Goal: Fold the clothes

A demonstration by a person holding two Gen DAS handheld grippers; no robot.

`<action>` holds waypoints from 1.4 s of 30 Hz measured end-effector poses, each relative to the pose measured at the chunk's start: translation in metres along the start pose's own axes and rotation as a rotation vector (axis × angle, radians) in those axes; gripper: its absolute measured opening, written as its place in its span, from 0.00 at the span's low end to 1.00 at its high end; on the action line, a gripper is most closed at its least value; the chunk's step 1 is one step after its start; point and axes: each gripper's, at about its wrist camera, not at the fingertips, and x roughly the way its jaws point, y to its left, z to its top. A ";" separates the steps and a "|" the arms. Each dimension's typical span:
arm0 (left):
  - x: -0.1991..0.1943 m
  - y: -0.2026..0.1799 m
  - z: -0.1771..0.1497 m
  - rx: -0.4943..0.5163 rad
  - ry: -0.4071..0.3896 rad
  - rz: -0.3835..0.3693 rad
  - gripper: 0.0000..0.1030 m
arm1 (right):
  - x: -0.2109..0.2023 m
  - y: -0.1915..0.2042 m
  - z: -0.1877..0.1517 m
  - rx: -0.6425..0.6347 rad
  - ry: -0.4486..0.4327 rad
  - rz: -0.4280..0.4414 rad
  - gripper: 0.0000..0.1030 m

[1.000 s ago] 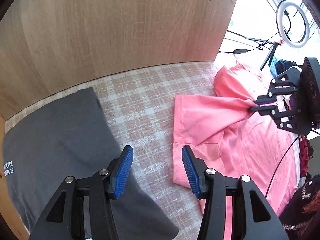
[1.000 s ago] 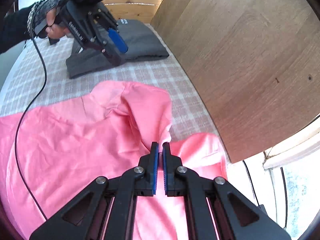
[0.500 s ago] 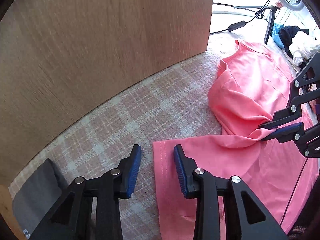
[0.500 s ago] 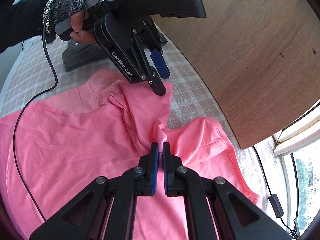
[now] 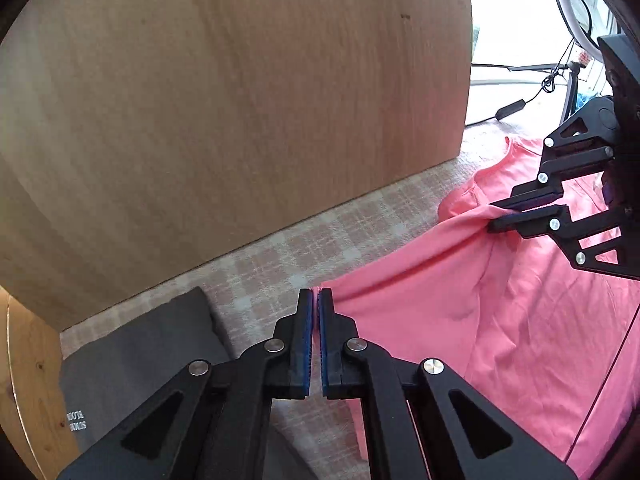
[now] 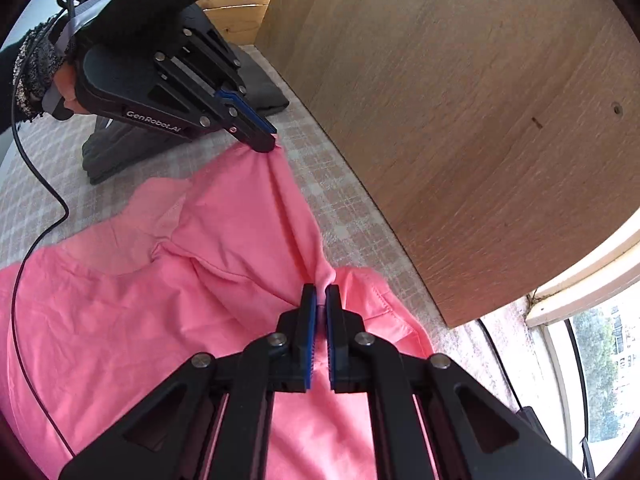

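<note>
The left gripper (image 5: 314,300), which was standing wide apart over the bare checked bedcover (image 5: 288,256) 1 second ago with nothing between its blue pads, is now clamping down on the near corner of the pink shirt (image 5: 440,304); a thin sliver of pink cloth is showing between its 2 fingers, and the right wrist view is showing its tip (image 6: 264,140) pinching the shirt's far corner. The right gripper (image 6: 321,296) is staying clenched on a gathered fold of the same shirt, as it was before, with pink fabric bunching up between its pads. The shirt is lying spread across the bedcover beside the wooden board (image 5: 240,120), and the edge between the 2 grippers is now running as a nearly straight, taut-looking ridge, where earlier it was sagging in loose folds. The folded dark grey garment (image 5: 140,360) is lying on the bedcover just beyond the left gripper, filling less of the left wrist view than 1 second ago. A hand (image 6: 66,84) in a dark knitted sleeve is gripping the left tool's handle; whether the pinched corner is lifting clear of the bedcover is hard to tell.
</note>
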 end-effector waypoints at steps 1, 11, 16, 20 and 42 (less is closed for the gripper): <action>-0.006 0.009 -0.002 -0.009 -0.008 0.020 0.02 | 0.002 -0.003 0.010 0.001 -0.015 -0.007 0.04; 0.029 0.054 -0.024 -0.128 0.115 0.091 0.09 | 0.095 0.006 0.066 -0.064 0.103 -0.080 0.12; -0.008 0.077 -0.040 -0.203 0.055 0.049 0.16 | 0.054 -0.002 0.065 -0.029 0.058 -0.105 0.47; -0.028 0.064 -0.060 -0.212 0.044 -0.030 0.16 | 0.011 -0.029 0.050 0.168 -0.007 0.036 0.47; 0.072 -0.046 0.016 0.024 0.139 -0.185 0.17 | -0.009 -0.128 -0.076 0.555 0.026 0.124 0.38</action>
